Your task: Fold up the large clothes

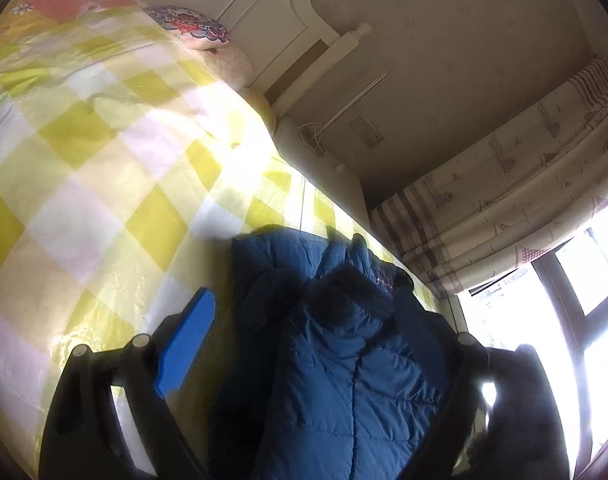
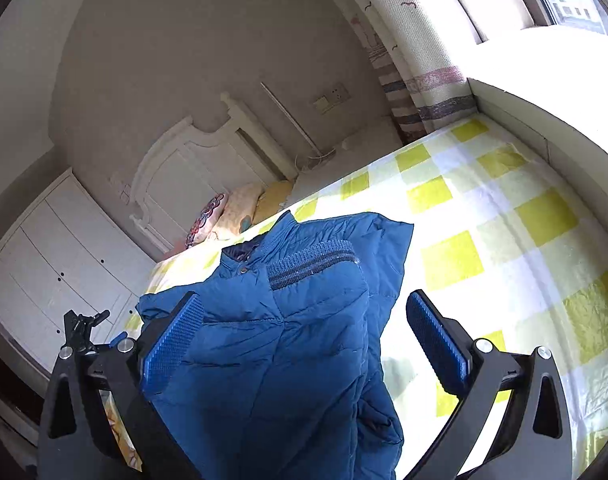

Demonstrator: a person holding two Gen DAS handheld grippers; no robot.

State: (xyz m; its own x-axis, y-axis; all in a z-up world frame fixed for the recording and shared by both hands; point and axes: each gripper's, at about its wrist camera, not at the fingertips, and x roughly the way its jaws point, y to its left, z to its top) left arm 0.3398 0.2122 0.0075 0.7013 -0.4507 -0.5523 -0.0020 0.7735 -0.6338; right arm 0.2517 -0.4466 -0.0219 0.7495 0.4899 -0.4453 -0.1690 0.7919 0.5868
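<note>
Blue quilted fabric is filling the lower middle of the left wrist view: a padded jacket (image 1: 343,380) is lying on a bed (image 1: 84,160) covered in yellow, white and pale pink checks. Its long axis is running away from the camera, with the dark collar end pointing toward the far edge of the bed and the curtain (image 1: 503,200). The left gripper (image 1: 315,344) is hovering over it with its jaws standing wide apart; the blue left pad is sitting clear of the cloth over the checked cover, while the right finger is dark and blurred against the window glare, so I cannot tell whether it is touching the jacket. A patterned pillow (image 1: 192,26) is resting by the white headboard (image 1: 264,12).

Seen from the right wrist, the same jacket (image 2: 284,340) is stretching lengthwise away from the camera, its collar pointing toward the headboard (image 2: 184,172) and pillow (image 2: 208,216), a ribbed striped cuff lying across its upper part. The right gripper (image 2: 304,340) is straddling the jacket with its jaws spread wide, the right pad off the cloth over the bed (image 2: 503,240), the left pad just beside or against the fabric. White cabinet doors (image 2: 64,260) are standing at the left.
</note>
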